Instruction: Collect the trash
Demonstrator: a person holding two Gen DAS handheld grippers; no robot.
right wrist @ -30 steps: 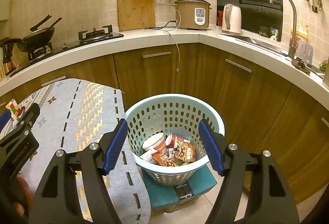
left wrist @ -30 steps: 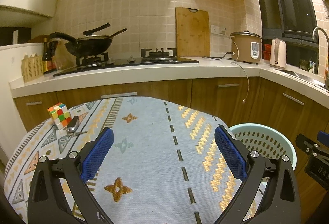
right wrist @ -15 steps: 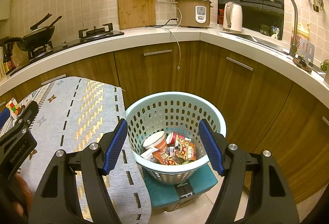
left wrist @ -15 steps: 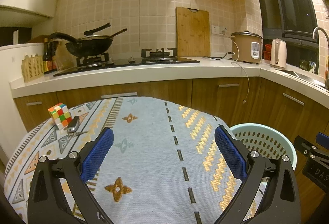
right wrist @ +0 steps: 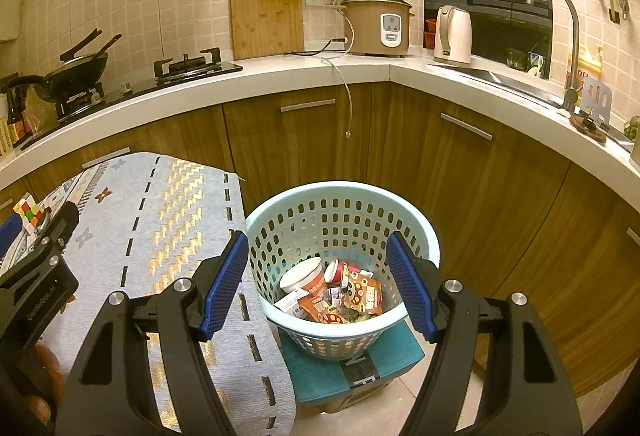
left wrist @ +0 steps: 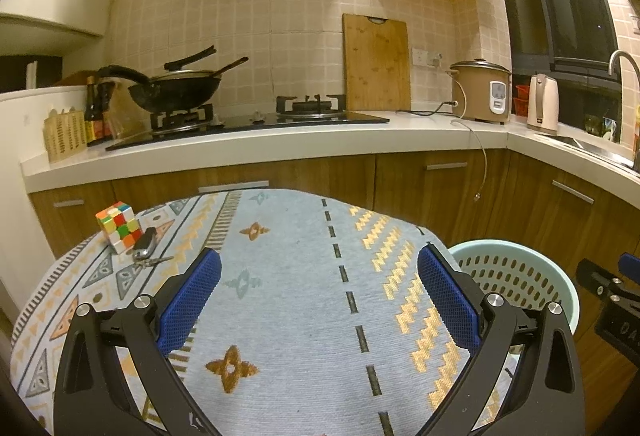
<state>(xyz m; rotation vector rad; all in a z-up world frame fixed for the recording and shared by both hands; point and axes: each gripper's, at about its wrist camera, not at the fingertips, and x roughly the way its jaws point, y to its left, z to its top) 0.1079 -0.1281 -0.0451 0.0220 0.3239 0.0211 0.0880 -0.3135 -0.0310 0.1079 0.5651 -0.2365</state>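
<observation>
Jaws of the right gripper (right wrist: 318, 278) stand wide apart and empty above a pale green perforated basket (right wrist: 400, 324), which rests on a teal box (right wrist: 384, 368) on the floor. Between those jaws, down in the basket, lies the trash (right wrist: 336, 296): a paper cup, a small can and snack packets, their labels too small to read. The left gripper (left wrist: 318, 292), jaws likewise parted with nothing between them, hangs over a patterned cloth-covered surface (left wrist: 288, 316). Far to their left sit a puzzle cube (left wrist: 119, 226) and a car key (left wrist: 145, 242). The basket shows only partly past the right jaw.
</observation>
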